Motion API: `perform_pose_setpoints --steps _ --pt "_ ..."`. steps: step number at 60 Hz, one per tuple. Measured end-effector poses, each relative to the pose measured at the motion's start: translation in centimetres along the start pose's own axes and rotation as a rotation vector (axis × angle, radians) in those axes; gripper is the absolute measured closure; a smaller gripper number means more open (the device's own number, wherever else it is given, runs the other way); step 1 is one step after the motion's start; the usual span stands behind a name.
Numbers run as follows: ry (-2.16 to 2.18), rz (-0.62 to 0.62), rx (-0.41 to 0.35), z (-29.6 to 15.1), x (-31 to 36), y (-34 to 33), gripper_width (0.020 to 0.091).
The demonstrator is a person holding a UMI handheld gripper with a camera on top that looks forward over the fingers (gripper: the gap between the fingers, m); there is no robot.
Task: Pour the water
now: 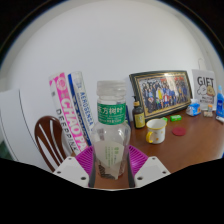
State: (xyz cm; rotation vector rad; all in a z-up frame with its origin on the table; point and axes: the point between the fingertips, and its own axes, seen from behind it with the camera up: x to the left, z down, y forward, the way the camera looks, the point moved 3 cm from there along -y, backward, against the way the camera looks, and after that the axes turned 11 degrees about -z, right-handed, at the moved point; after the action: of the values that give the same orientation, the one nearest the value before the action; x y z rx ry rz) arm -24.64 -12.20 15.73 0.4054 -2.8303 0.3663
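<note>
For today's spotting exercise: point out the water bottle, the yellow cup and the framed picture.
water bottle (111, 128): gripper view, on its green label.
yellow cup (156, 130): gripper view, on its side wall.
framed picture (161, 93): gripper view, on the picture's middle.

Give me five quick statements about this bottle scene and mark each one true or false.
1. A clear plastic bottle with a green label stands between the claw fingers. True.
2. The bottle lies on its side. False: it is upright.
3. A pale cup stands on the wooden table beyond the bottle. True.
4. A framed picture leans at the wall behind the cup. True.
5. The cup is red. False: it is pale yellowish.
</note>
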Motion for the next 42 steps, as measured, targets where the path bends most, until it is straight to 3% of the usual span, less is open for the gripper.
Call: perform_pose_setpoints --steps 22,42 --pt "0.851 -0.303 -0.157 -9.4 -1.0 10.7 0.0652" --pt "1.525 -0.400 -0.253 -9.5 -7.1 16.1 0.0651"
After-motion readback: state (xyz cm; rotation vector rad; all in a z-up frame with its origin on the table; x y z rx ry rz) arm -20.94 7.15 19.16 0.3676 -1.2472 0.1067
